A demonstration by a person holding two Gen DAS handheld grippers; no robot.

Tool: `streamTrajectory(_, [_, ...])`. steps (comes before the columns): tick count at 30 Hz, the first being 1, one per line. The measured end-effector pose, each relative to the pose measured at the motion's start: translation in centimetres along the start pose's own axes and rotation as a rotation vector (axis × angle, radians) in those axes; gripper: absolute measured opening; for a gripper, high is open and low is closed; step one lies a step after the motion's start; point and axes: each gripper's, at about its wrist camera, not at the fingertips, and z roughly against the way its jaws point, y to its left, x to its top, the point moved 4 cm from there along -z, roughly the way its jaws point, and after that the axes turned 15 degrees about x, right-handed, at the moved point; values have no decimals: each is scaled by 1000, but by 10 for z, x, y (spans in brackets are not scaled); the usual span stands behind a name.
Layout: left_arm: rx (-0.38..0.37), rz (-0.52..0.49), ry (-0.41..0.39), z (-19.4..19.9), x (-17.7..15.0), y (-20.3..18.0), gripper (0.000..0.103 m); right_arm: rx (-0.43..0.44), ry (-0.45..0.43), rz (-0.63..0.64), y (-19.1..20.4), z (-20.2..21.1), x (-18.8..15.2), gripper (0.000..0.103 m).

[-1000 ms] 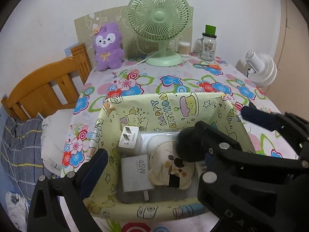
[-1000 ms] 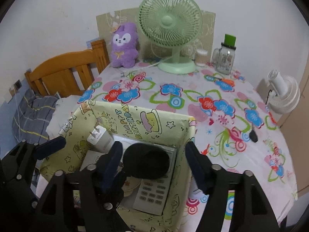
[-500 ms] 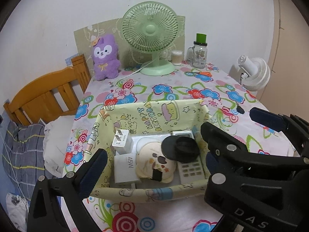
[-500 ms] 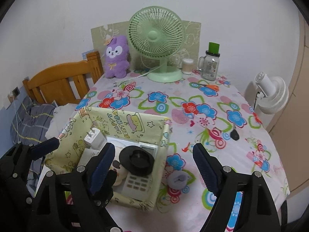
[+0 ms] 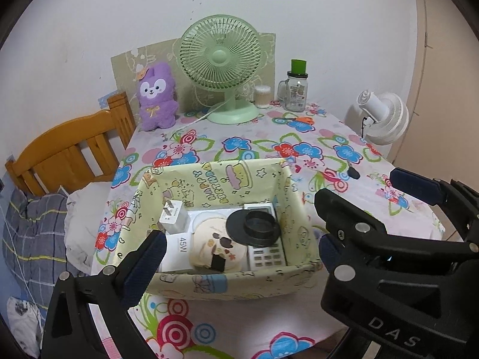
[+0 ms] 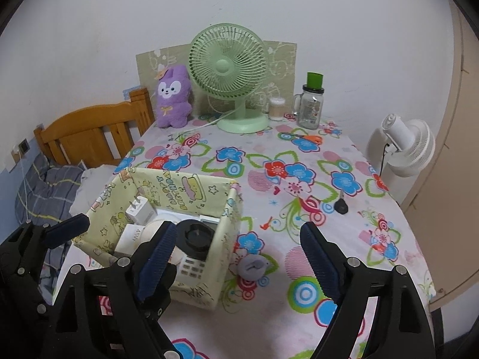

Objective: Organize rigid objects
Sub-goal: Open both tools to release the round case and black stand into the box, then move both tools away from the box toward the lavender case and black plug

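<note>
The yellow cartoon-print box (image 5: pixel 221 185) sits on the flowered tablecloth (image 6: pixel 299 155) w/ its top open. Inside the box: a black round lid (image 5: pixel 253 227) lies on a white remote (image 5: pixel 266 254), next to a cream round item (image 5: pixel 214 245) and 2 white chargers, one marked 45W (image 5: pixel 176 249). A grey round piece (image 6: pixel 253 267) lies just beside the box; a black key (image 6: pixel 341 206) is farther from it. Left gripper (image 5: pixel 239 254) and right gripper (image 6: pixel 236 263) both have jaws spread wide, holding nothing.

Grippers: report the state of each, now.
Left gripper: open, holding nothing.
Right gripper: open, holding nothing.
</note>
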Motion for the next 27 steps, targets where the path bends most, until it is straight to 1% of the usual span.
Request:
streamTrajectory(16, [-53,-34,-40,23,7,-49,103,-60,-40,-37,-42,39,-5,88])
streamTrajectory(23, [-90,-63,-52,29,8,-74,103,-100,-51,-73,-64,52,-11,89])
streamTrajectory(27, [-115,-76,-55,30,8,-88,103,-141,-55,-72,-74,59,-14,89])
